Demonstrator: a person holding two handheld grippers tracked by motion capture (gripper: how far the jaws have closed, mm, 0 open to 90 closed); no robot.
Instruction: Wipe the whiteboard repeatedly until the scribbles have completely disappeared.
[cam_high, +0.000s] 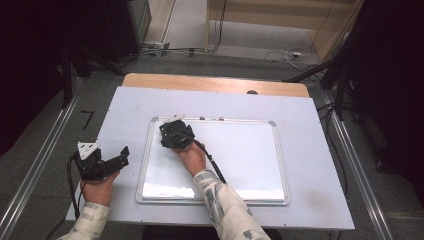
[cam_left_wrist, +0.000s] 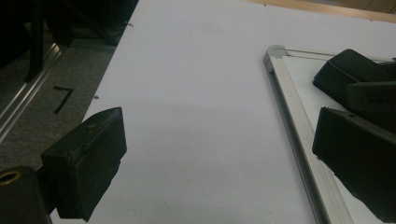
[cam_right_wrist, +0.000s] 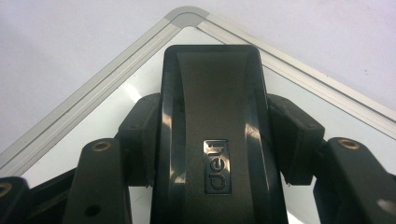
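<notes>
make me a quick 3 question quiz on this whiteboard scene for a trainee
1. True or false: the right gripper is shut on a black eraser.
2. Near which corner of the whiteboard does the eraser sit in the high view? A) its far left corner B) its near right corner C) its far right corner
3. Fill in: the left gripper has its jaws ____, with nothing between them, over the pale table cover beside the whiteboard.

Key
1. True: both jaws press the eraser's sides.
2. A
3. open
</notes>
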